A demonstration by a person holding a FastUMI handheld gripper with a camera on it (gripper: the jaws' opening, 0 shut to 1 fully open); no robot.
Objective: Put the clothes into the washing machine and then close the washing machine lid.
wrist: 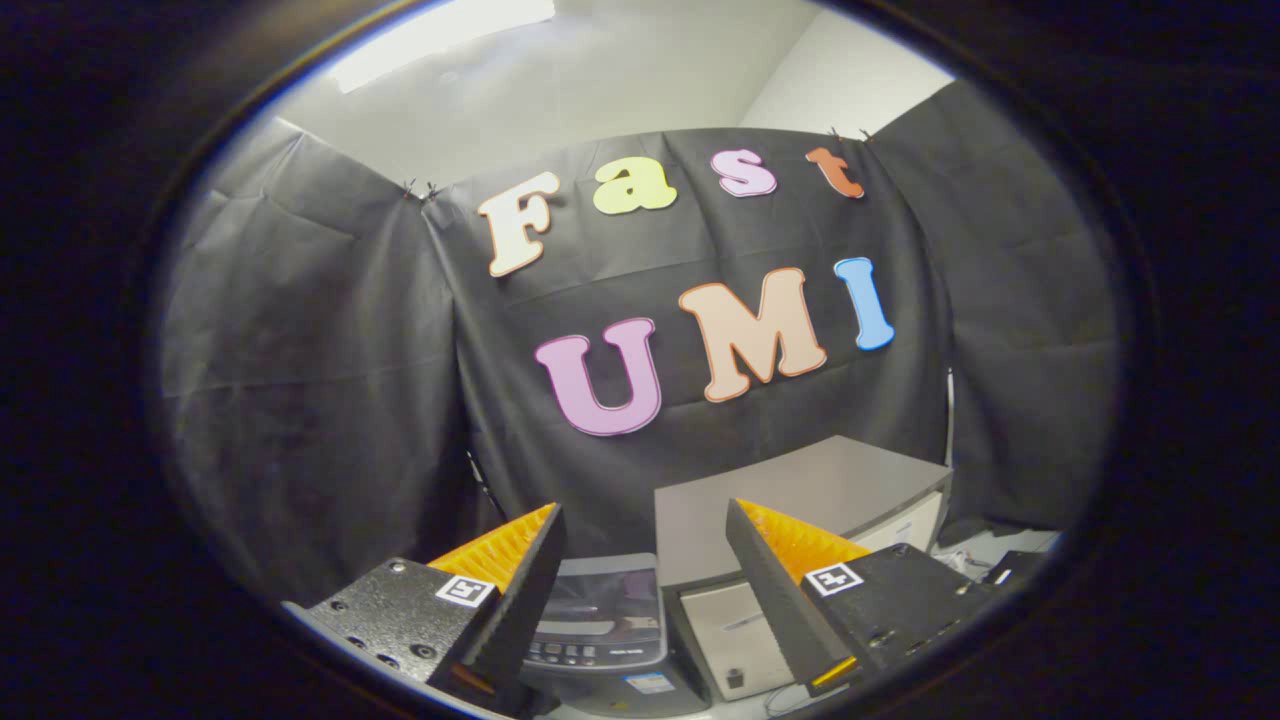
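Claw [645, 580] spread wide and gripping nothing, raised above the washing machine [600, 625].

The two fingers [520, 590] stand well apart at the bottom centre of the frame, with nothing between them. Through the gap, low in the frame, sits the small grey washing machine (its translucent lid [605, 600] lies flat, and a strip of buttons shows along its front edge). Just to its right stands a boxy cabinet [800, 500] with a grey top and pale front. Black cloth wall [310, 380] fills the background behind both.
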